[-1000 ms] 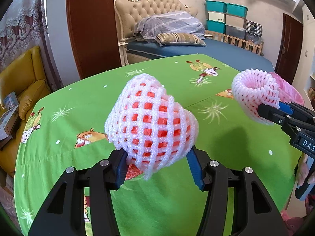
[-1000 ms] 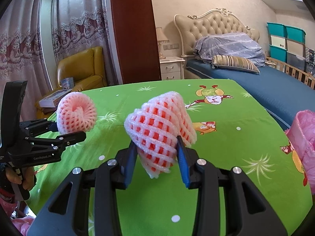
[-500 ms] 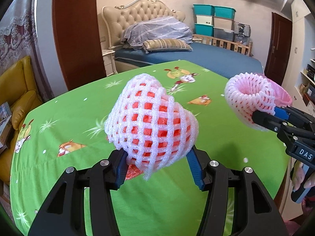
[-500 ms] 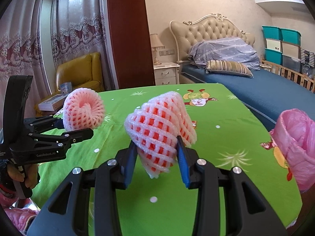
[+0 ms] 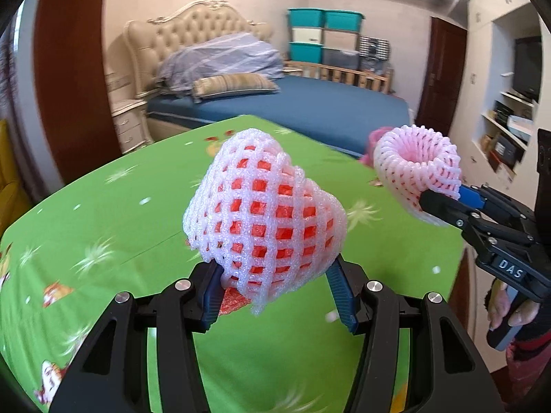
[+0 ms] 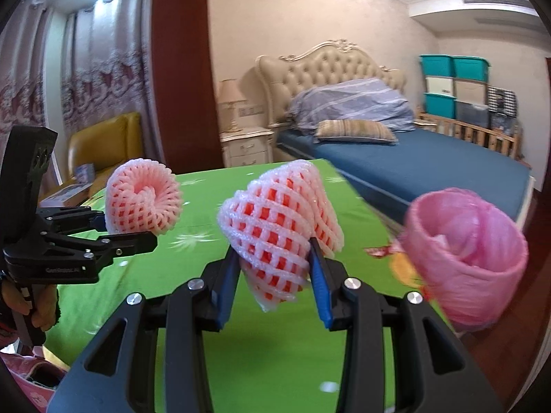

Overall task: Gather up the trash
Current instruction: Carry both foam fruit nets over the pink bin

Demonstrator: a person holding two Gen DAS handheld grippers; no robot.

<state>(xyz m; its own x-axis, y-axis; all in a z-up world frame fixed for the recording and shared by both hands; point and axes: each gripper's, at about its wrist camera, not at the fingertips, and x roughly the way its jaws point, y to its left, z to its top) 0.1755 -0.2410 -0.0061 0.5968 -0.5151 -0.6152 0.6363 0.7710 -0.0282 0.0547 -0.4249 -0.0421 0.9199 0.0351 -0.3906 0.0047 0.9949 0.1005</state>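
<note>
My left gripper (image 5: 275, 292) is shut on a white foam fruit net (image 5: 265, 216) with red showing through, held above the green table (image 5: 103, 227). My right gripper (image 6: 275, 285) is shut on a second foam net (image 6: 279, 223). Each gripper with its net also shows in the other view: the right one in the left wrist view (image 5: 418, 172), the left one in the right wrist view (image 6: 143, 203). A pink trash bag (image 6: 461, 258) stands open at the table's right edge, to the right of my right gripper.
The green cartoon tablecloth (image 6: 275, 361) covers the table below both grippers. A blue bed (image 6: 413, 165) lies behind it, a yellow armchair (image 6: 103, 144) at the left, stacked storage boxes (image 5: 320, 38) at the back, shelves (image 5: 509, 127) at the right.
Both grippers have swung to the right over the table with their nets held. The pink bag has come closer and larger in the right wrist view.
</note>
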